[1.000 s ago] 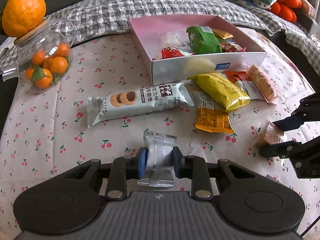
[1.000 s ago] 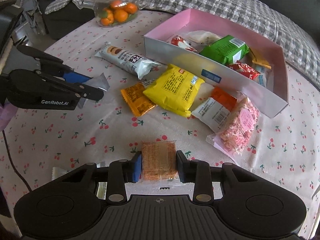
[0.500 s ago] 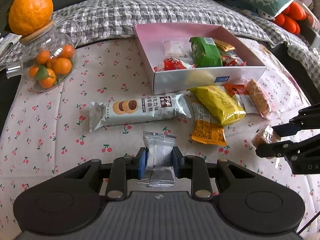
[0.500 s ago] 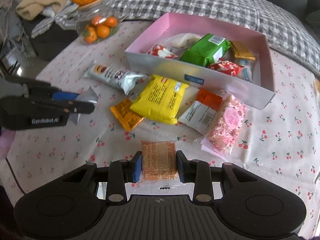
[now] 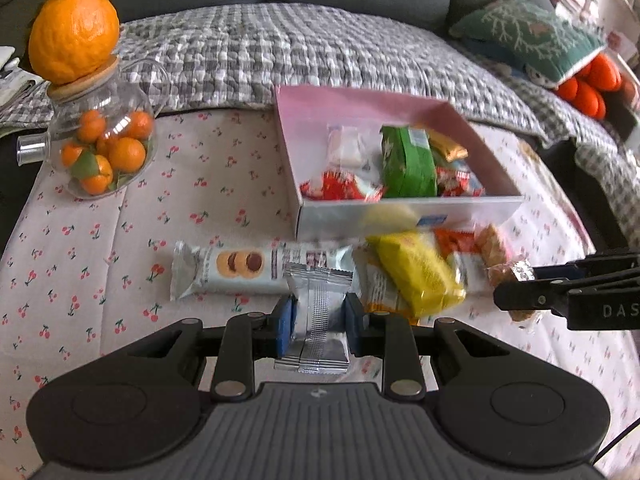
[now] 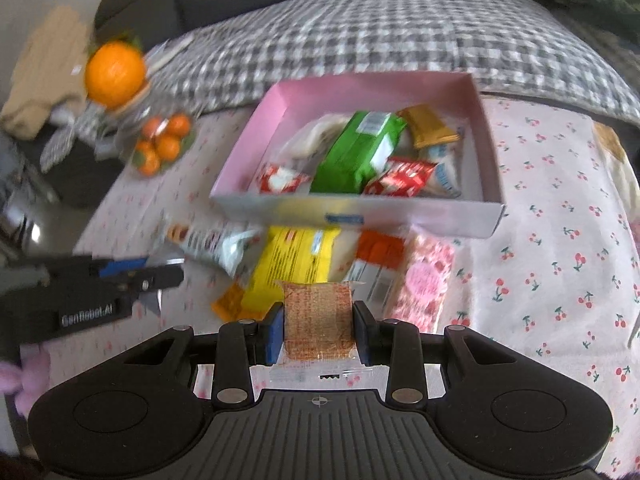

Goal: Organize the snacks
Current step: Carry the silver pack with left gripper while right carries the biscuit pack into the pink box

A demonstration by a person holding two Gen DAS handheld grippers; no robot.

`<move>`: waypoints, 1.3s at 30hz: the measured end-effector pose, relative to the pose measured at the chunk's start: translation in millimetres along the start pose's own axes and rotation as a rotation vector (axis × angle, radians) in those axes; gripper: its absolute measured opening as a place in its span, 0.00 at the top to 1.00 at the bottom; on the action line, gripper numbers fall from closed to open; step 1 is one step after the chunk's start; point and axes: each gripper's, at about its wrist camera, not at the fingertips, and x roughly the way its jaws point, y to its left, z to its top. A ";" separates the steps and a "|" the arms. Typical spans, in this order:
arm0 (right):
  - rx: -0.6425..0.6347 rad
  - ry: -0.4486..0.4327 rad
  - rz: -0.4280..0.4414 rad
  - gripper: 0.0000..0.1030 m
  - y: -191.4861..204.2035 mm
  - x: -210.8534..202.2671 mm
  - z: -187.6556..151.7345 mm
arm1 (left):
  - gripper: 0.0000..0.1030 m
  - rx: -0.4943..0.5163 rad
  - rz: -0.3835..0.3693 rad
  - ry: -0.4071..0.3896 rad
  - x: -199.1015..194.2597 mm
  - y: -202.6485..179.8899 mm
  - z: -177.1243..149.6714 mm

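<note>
Silver packet (image 5: pixel 318 312) was clamped in the left gripper (image 5: pixel 316 316), cracker pack (image 6: pixel 318 320) in the right gripper (image 6: pixel 318 322), both short of the pink box (image 5: pixel 400 220). Probably best carried over the wall before release.

Motion blur smears the loose snack packets (image 6: pixel 296 256) beside the box (image 6: pixel 360 216).

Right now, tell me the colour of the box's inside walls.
Pink; the box shows it best in the right wrist view.
</note>
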 end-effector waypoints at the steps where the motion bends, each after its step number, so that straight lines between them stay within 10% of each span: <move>1: 0.026 -0.009 0.002 0.68 -3.4 -0.2 3.0 | 0.76 -0.008 -0.002 -0.008 -0.3 -1.3 3.1; 22: 0.347 -0.140 -0.062 0.68 -72.7 19.9 78.1 | 0.76 0.025 0.078 -0.077 49.9 -24.4 77.9; 39: 0.327 -0.169 -0.131 0.68 -101.9 67.9 90.2 | 0.76 0.104 0.204 -0.055 111.3 -29.3 110.2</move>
